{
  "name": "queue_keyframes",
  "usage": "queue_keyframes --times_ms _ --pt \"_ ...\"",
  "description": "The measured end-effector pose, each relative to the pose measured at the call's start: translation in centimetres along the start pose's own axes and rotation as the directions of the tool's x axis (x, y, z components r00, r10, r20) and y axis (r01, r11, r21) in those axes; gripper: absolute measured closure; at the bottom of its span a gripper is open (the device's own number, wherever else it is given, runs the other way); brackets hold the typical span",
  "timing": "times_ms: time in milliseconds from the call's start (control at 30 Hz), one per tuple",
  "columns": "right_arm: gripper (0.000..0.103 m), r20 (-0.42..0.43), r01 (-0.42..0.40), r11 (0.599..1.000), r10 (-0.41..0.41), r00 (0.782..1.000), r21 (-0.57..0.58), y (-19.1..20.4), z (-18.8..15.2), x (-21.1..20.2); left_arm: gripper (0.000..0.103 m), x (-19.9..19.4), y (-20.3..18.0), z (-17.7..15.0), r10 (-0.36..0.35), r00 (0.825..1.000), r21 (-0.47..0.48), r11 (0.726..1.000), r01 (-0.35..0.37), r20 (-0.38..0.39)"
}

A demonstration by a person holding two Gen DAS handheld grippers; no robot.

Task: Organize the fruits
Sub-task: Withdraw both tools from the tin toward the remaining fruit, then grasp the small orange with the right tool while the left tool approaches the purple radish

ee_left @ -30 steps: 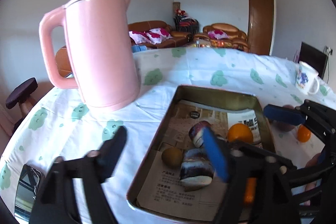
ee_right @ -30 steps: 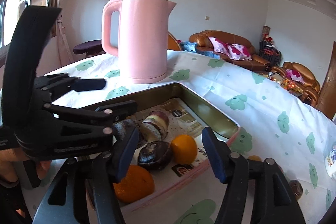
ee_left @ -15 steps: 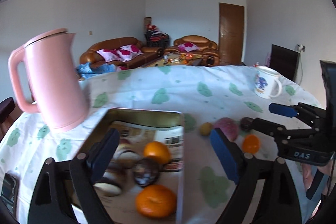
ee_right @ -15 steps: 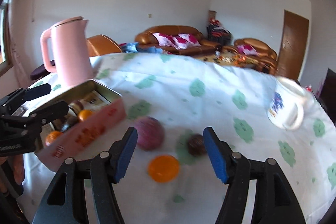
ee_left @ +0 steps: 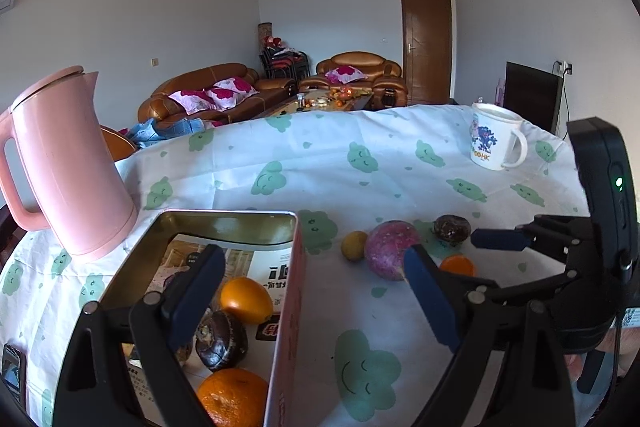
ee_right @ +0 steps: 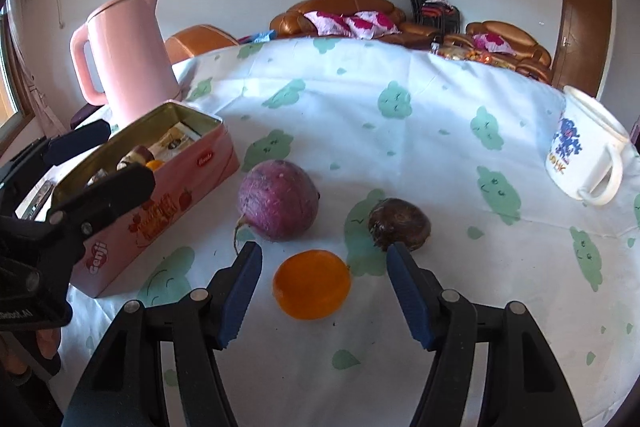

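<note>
We have the small orange (ee_right: 311, 283) lying on the tablecloth (ee_right: 440, 131) right between the blue pads of our right gripper (ee_right: 324, 291), which stands about half open with nothing in it and neither pad touching the fruit. We judge this orange to be light, round and fairly firm, with a smooth skin that could roll or squirt out, so we would take it across its widest middle, pads square on opposite sides, and squeeze gently. From the orange, the big purple fruit (ee_right: 279, 201) sits near at 11 o'clock; it looks heavier and too wide for an easy pinch. The dark brown fruit (ee_right: 399, 223) lies near at 1 o'clock, its wrinkled shell probably stiff and grippy. In the left wrist view a little yellow fruit (ee_left: 354, 245) shows just beside the purple one. Farther out at 10 o'clock stands the pink tin (ee_right: 168, 203), already holding oranges and dark fruits on a paper lining, and behind it the pink kettle (ee_right: 128, 55). The white mug (ee_right: 584, 157) is well apart at 2 o'clock. Our left gripper (ee_left: 312, 291) hovers over the tin's near wall, its jaws wide apart and empty.
</note>
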State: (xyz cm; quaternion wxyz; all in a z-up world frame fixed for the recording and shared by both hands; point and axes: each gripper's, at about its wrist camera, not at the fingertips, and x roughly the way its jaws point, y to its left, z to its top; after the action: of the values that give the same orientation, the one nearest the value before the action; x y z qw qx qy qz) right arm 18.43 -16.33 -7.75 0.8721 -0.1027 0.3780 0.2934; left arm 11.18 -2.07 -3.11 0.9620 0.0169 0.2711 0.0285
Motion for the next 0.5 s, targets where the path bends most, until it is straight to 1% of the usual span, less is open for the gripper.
queue_keyframes --times_ms 33,67,100,133,233,333,433,500 --pt "0.04 -0.029 -0.004 1.0 0.004 1.0 -0.001 0.0 0.0 0.5 0.01 0.1 -0.1 0.1 -0.005 1.0 0.0 1.0 0.005 -0.003" --pt "0.045 -0.05 -0.008 1.0 0.008 0.999 -0.001 0.0 0.0 0.9 0.01 0.3 -0.3 0.1 -0.008 1.0 0.003 1.0 0.008 -0.006" --pt "0.059 -0.06 -0.014 1.0 0.014 0.998 0.002 0.0 -0.1 1.0 0.01 0.4 -0.5 0.1 -0.014 1.0 0.008 1.0 0.014 -0.009" --pt "0.06 -0.054 -0.014 1.0 0.015 0.998 0.005 0.0 -0.1 0.9 0.01 0.4 -0.7 0.1 -0.019 1.0 0.012 1.0 0.019 -0.01" --pt "0.06 -0.022 -0.008 1.0 0.008 1.0 0.016 -0.3 -0.3 0.1 0.01 0.7 -1.4 0.2 -0.03 0.999 0.026 0.999 0.03 -0.012" --pt "0.06 0.013 0.022 0.999 -0.023 1.0 0.033 -0.7 -0.4 -0.7 0.01 1.2 -2.0 0.4 -0.049 0.998 0.026 0.998 0.05 -0.028" --pt "0.06 0.023 0.082 0.995 -0.083 0.996 0.051 -1.8 -0.4 -1.2 0.01 1.8 -2.7 0.6 -0.062 0.997 0.031 0.998 0.063 -0.05" --pt "0.06 0.028 0.117 0.991 -0.119 0.992 0.072 -2.8 -0.3 -1.5 0.01 2.3 -3.4 0.8 -0.085 0.994 0.043 0.995 0.088 -0.071"
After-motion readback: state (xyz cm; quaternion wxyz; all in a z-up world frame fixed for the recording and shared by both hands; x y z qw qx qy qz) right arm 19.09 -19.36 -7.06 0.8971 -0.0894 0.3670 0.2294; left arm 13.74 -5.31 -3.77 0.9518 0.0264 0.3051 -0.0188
